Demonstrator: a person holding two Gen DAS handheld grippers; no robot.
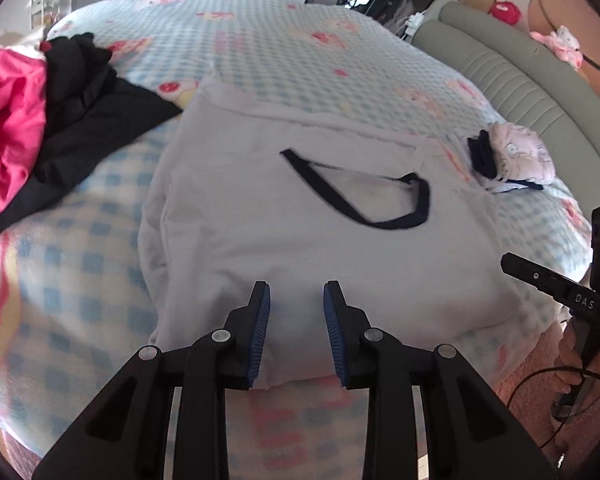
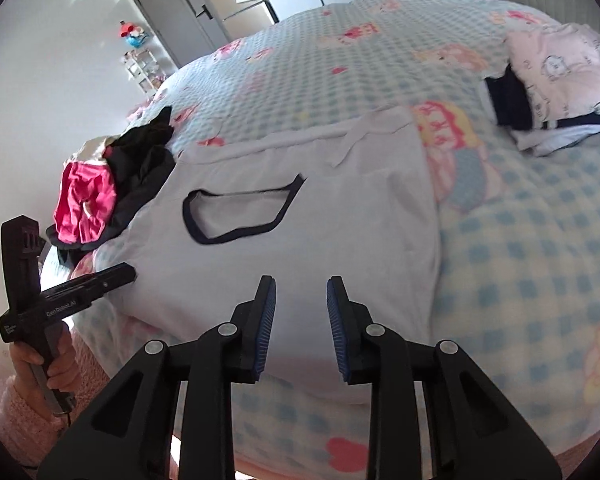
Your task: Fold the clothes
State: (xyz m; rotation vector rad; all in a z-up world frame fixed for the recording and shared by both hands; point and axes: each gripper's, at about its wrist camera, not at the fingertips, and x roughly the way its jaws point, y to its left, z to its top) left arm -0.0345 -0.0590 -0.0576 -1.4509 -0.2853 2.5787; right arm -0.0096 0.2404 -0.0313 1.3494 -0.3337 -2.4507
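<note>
A white T-shirt [image 1: 300, 240] with a dark navy neckline lies partly folded on the checked bed; it also shows in the right wrist view [image 2: 320, 240]. My left gripper [image 1: 296, 292] is open and empty, hovering over the shirt's near edge. My right gripper [image 2: 301, 288] is open and empty, over the shirt's near right part. The right gripper's body [image 1: 572, 296] shows at the right edge of the left wrist view. The left gripper's body [image 2: 60, 296] shows at the left of the right wrist view.
A pile of black [image 1: 88, 120] and pink clothes [image 1: 8, 128] lies at the left of the bed. A folded stack of pink, navy and white clothes [image 2: 556, 84] sits at the right. The blue checked blanket [image 1: 260, 48] covers the bed; a padded headboard [image 1: 540, 92] curves behind.
</note>
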